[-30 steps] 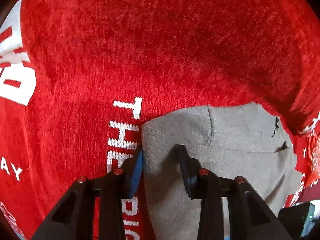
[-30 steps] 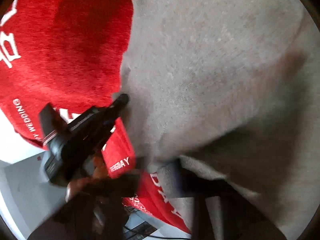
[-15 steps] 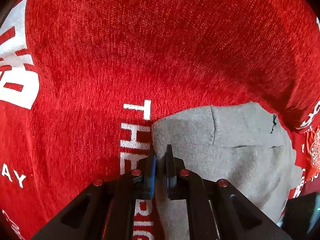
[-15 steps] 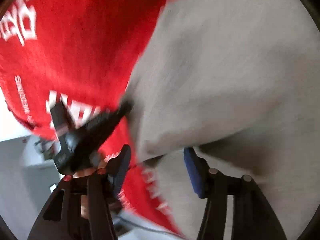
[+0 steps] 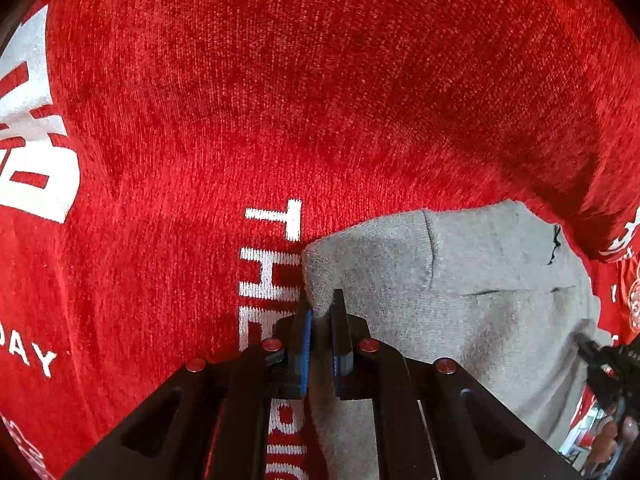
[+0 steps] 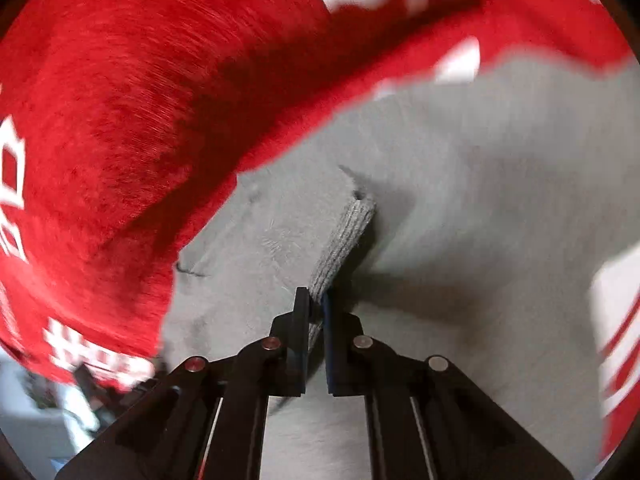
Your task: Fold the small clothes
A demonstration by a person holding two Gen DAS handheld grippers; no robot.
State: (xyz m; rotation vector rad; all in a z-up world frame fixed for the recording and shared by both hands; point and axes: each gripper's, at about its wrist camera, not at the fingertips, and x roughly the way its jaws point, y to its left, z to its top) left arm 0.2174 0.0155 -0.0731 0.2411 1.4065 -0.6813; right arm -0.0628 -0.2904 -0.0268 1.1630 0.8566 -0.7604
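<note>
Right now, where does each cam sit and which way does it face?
Left wrist: on the left tongs, looking along them at the grey garment corner they pinch, lying on the red printed cloth; own fingers low, right tongs at the right edge.
Right wrist: on the right tongs, shut on a ribbed grey edge; own fingers only; blurred.
Shared: grey garment and red cloth.

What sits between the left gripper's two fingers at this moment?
In the left wrist view, the left gripper pinches an edge of the grey garment, which lies on the red blanket.
</note>
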